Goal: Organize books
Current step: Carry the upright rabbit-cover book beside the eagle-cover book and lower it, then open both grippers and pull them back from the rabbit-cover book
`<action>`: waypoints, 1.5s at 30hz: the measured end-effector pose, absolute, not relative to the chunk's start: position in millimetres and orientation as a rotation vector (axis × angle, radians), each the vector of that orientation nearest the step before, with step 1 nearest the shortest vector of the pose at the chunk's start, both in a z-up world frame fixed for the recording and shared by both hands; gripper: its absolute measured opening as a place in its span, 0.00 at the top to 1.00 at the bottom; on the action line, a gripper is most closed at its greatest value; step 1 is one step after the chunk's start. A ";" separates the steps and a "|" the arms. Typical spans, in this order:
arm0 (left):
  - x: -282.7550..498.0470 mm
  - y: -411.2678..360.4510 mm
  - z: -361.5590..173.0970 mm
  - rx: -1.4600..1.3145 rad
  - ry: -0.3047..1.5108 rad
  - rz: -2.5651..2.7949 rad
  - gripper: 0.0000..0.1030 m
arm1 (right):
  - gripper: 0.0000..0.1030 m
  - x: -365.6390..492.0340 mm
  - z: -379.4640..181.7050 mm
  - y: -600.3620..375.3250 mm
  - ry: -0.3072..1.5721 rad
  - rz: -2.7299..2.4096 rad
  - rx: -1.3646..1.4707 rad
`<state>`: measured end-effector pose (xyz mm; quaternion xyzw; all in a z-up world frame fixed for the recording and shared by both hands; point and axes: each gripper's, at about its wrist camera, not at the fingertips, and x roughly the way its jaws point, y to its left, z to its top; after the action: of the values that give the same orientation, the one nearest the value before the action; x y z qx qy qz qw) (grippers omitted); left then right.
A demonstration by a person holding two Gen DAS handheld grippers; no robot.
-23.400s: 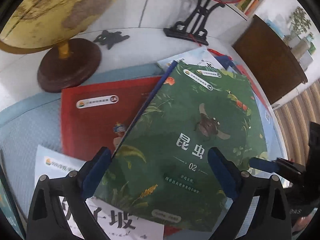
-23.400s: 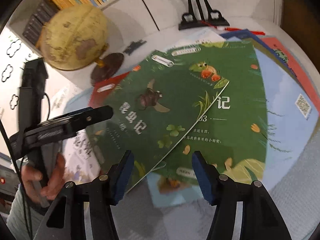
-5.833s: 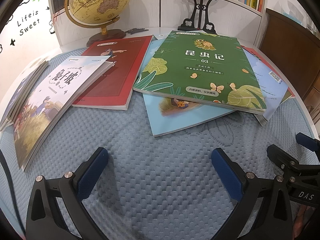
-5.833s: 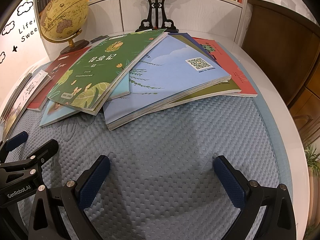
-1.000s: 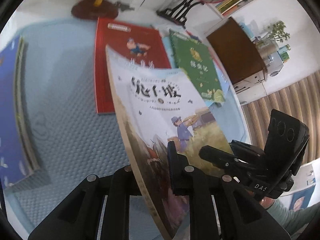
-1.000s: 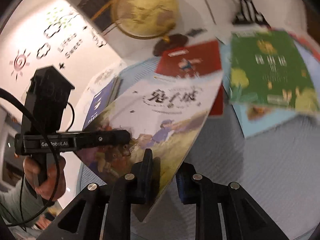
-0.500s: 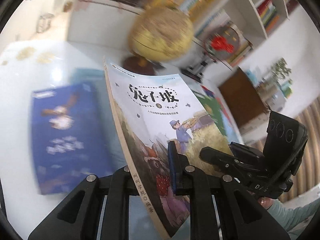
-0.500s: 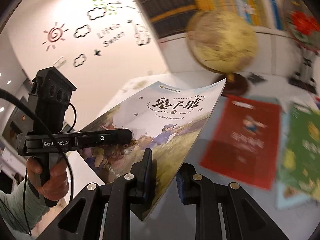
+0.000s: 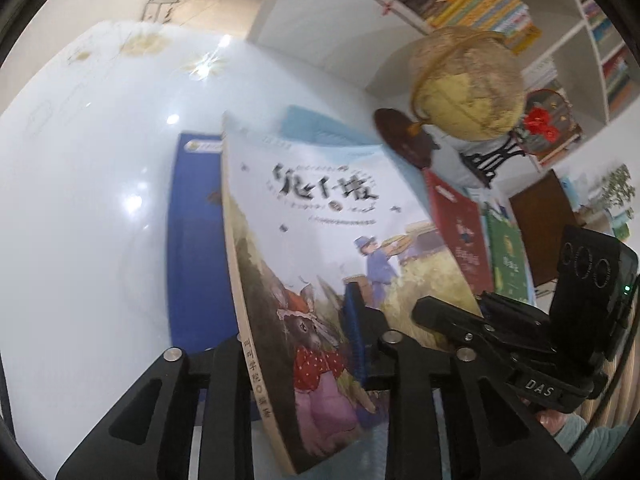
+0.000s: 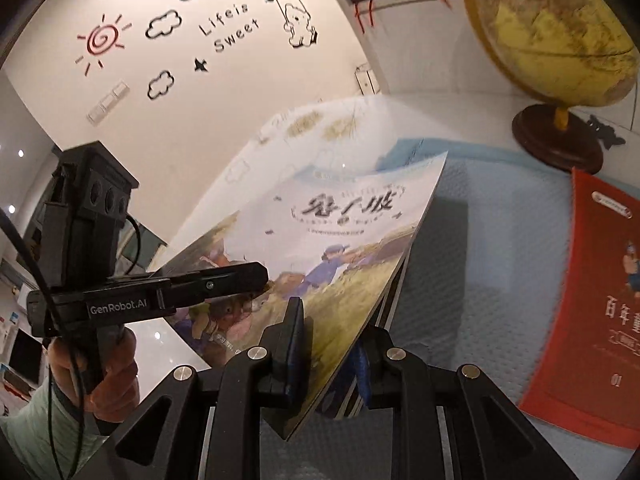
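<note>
Glossy picture book (image 9: 320, 240), thin and flexing, held up off the white table (image 9: 80, 200), spine edge toward the left camera, cover art of a rabbit in a red dotted dress. Left gripper (image 9: 296, 328) clamped on the book's near spine edge at 6 o'clock, ribbed blue pads (image 9: 354, 320) pressed to the cover. Right gripper (image 10: 332, 344) likewise closed on the book (image 10: 320, 248), biting its lower corner; seen from the left camera at 4 o'clock, black fingers on the cover's right edge. Flat blue book (image 9: 192, 248) lying on the table under the raised one, at 9 o'clock. Quilted pale-blue mat (image 10: 500, 240) beyond, red book (image 10: 592, 312) flat on it at 3 o'clock. Round yellowed globe (image 10: 552, 24) on dark wooden base at 1 o'clock.
</note>
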<state>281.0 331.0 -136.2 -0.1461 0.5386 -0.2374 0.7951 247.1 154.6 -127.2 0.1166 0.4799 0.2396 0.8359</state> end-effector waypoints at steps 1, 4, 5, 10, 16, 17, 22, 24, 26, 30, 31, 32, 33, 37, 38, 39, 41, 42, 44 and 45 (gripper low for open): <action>280.6 334.2 -142.4 -0.322 1.173 -0.499 0.73 | 0.79 249.1 -131.2 157.5 1.028 0.509 0.249; 279.8 340.7 -158.4 -0.347 1.217 -0.492 0.72 | 0.79 253.6 -143.1 165.2 1.067 0.486 0.229; 279.1 341.9 -163.9 -0.351 1.233 -0.487 0.72 | 0.79 253.5 -147.5 168.9 1.077 0.472 0.210; 270.1 343.6 -162.5 -0.303 1.222 -0.445 0.68 | 0.79 258.4 -154.5 172.9 1.070 0.449 0.226; 262.8 358.0 -163.1 -0.247 1.200 -0.346 0.67 | 0.78 263.0 -153.8 175.2 1.069 0.436 0.202; 263.7 359.3 -163.8 -0.255 1.201 -0.343 0.67 | 0.78 263.5 -154.6 175.2 1.069 0.435 0.207; 268.6 357.5 -161.4 -0.217 1.186 -0.279 0.67 | 0.78 260.2 -153.8 176.9 1.062 0.414 0.211; 267.2 356.4 -161.1 -0.193 1.181 -0.258 0.67 | 0.78 261.2 -154.6 179.0 1.061 0.416 0.204; 265.6 357.4 -160.9 -0.195 1.178 -0.241 0.67 | 0.78 254.4 -153.7 173.8 1.059 0.423 0.201; 261.2 362.1 -151.0 -0.179 1.125 -0.147 0.67 | 0.71 250.0 -152.6 170.1 1.083 0.444 0.186; 260.0 361.7 -147.1 -0.174 1.112 -0.140 0.67 | 0.70 247.9 -151.2 166.0 1.089 0.429 0.185; 259.5 360.0 -143.0 -0.171 1.104 -0.144 0.67 | 0.69 245.3 -150.3 159.8 1.096 0.414 0.190; 258.3 356.1 -137.4 -0.170 1.094 -0.161 0.67 | 0.63 242.0 -149.5 152.5 1.102 0.404 0.202; 257.4 326.5 -117.3 -0.137 1.055 -0.251 0.67 | 0.47 215.9 -134.7 103.2 1.059 0.353 0.290; 258.7 312.8 -112.1 -0.131 1.052 -0.290 0.67 | 0.46 210.3 -131.3 91.6 1.053 0.335 0.306; 259.6 302.1 -108.6 -0.128 1.051 -0.315 0.67 | 0.46 204.0 -127.2 78.2 1.047 0.310 0.318; 260.4 273.2 -99.5 -0.122 1.042 -0.386 0.67 | 0.46 189.6 -117.7 49.1 1.028 0.255 0.348; 259.7 261.2 -95.7 -0.119 1.035 -0.417 0.67 | 0.46 180.5 -111.4 31.0 1.013 0.225 0.371; 255.9 228.7 -85.2 -0.101 1.020 -0.488 0.67 | 0.46 166.7 -100.5 4.4 0.987 0.174 0.397; 251.8 215.4 -80.4 -0.091 1.013 -0.511 0.67 | 0.46 159.6 -94.8 -8.6 0.971 0.152 0.407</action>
<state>251.8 215.4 -80.4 -0.0432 0.4797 -0.2419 0.8423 159.6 -8.6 -94.8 0.1941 0.4630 0.0723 0.8618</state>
